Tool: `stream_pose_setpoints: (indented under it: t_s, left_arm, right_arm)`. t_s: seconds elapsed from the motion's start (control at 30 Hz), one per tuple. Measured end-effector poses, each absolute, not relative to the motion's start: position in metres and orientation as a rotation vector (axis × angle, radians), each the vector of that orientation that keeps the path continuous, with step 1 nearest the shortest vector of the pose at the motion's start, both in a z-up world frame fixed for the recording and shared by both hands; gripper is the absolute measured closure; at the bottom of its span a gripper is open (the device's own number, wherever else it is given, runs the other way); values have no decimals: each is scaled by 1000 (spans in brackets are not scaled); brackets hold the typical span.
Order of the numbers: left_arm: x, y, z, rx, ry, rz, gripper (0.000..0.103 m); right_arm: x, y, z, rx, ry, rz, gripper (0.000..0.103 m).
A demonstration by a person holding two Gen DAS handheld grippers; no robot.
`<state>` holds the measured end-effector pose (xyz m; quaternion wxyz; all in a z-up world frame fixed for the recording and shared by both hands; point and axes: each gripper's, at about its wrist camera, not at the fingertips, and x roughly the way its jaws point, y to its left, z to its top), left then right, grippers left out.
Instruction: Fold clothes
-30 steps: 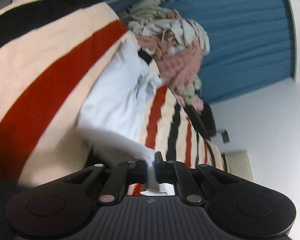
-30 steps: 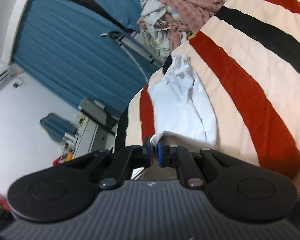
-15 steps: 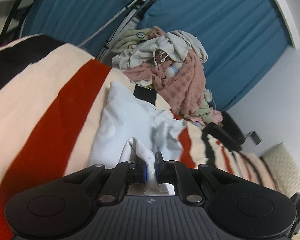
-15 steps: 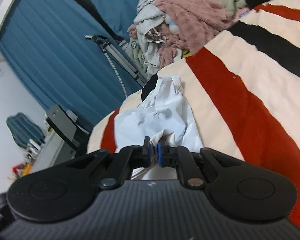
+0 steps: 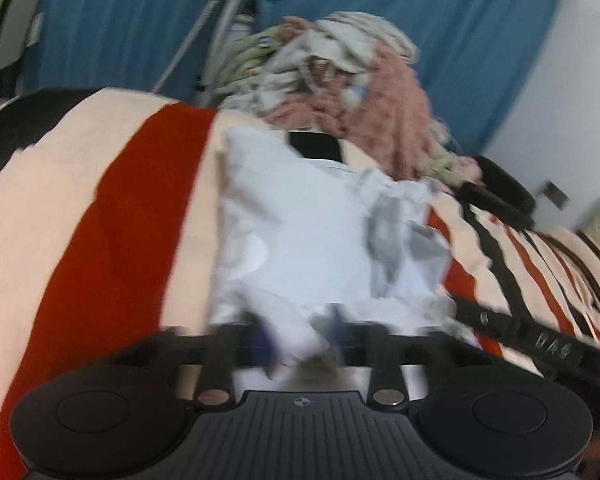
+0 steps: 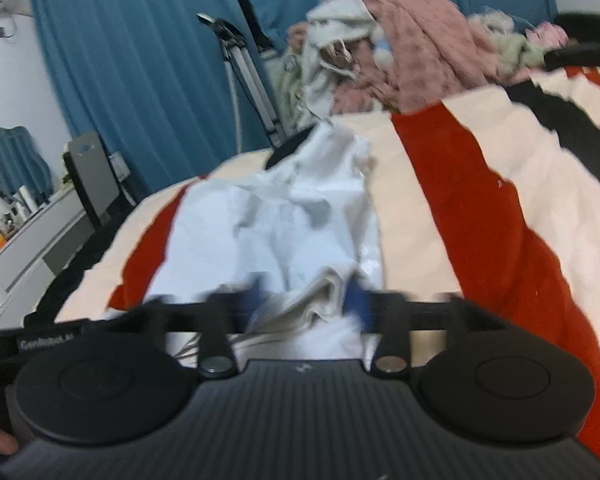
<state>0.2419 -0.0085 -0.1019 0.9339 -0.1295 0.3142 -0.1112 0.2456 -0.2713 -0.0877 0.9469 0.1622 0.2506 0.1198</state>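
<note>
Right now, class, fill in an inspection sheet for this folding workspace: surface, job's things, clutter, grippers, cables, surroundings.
Surface: striped blanket in red, cream and black.
Job's things: white garment lying crumpled on the blanket.
Clutter: clothes pile at the far end, a pink knit on top.
Grippers: left gripper and right gripper both open, with white cloth bunched between the fingers; image blurred.
Cables: nothing seen.
Surroundings: blue curtain behind; folded metal stand against it.
</note>
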Motion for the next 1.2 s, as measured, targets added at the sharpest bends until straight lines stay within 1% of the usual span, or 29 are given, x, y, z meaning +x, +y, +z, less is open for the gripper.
stream_pose_setpoints:
  t_s: [0.03, 0.07, 0.1, 0.13, 0.17, 0.43, 0.73, 0.93, 1.2]
  left_arm:
    - [235, -12, -98, -235, 623, -224, 33]
    - [227, -16, -92, -200, 600, -213, 28]
    - [220, -18, -87, -181, 582, -209, 26]
    - [215, -19, -82, -172, 567, -209, 20]
    - [209, -20, -77, -165, 554, -206, 18]
    - [147, -16, -41, -116, 494, -160, 17]
    - [84, -7, -19, -135, 446, -150, 16]
    - [66, -9, -20, -110, 452, -153, 16]
    - [69, -6, -28, -137, 494, -128, 16]
  right_arm:
    - [239, -272, -83, 332, 481, 231, 16]
    - [234, -273, -79, 329, 469, 233, 18]
    - [229, -274, -75, 327, 457, 235, 18]
    - [225, -276, -72, 327, 457, 240, 18]
    - [220, -277, -68, 321, 449, 236, 18]
    - [174, -283, -41, 276, 390, 212, 18]
    - [117, -270, -28, 179, 334, 203, 18]
    - [103, -266, -26, 167, 321, 194, 18]
    - [99, -263, -31, 157, 330, 179, 18]
